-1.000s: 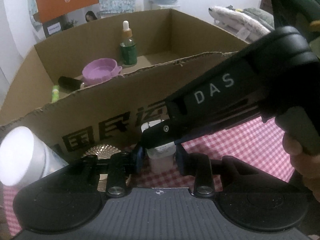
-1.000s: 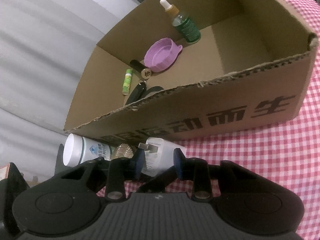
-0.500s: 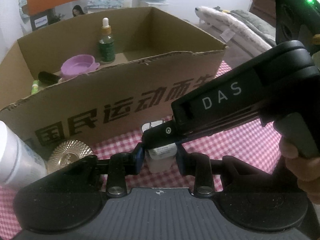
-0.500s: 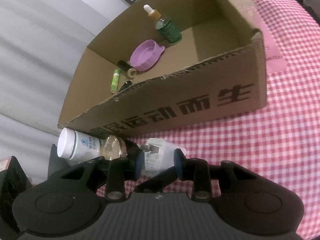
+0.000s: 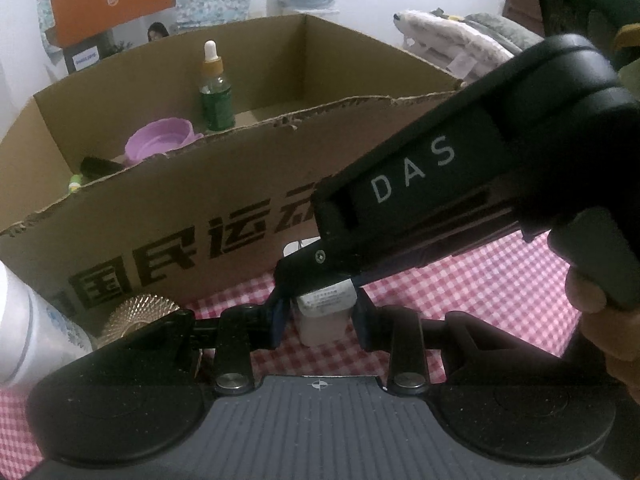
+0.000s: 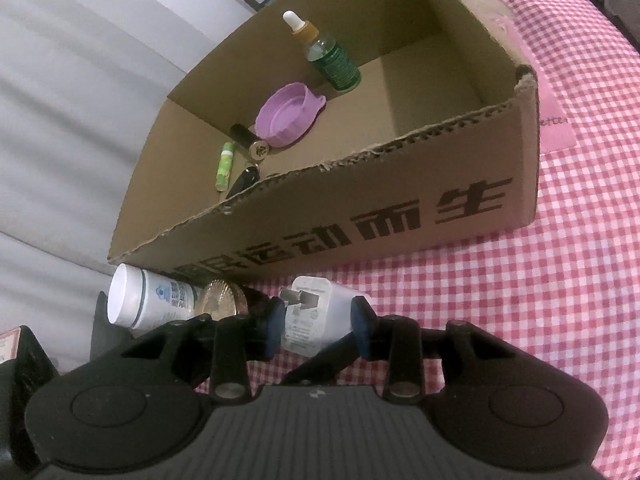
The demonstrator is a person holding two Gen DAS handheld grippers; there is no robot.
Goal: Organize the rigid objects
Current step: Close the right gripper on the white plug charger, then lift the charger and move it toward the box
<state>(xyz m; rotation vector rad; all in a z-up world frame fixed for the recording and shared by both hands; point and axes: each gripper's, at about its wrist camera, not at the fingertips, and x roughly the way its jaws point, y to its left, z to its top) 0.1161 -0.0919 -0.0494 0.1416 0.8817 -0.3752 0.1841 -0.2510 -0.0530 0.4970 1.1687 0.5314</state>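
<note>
Right gripper [image 6: 316, 330] jaws opening around white charger [image 6: 310, 316], looser than before; left gripper [image 5: 320, 320] jaws narrow beside it.

The left gripper [image 5: 320, 322] has a ribbed grey top plate with a small crosshair mark, matte black linkages with round silver pins, and blue-padded fingers [image 5: 278, 316]. The right gripper [image 6: 316, 330] matches; its black body bears white "DAS" lettering and a cross-head screw.
</note>
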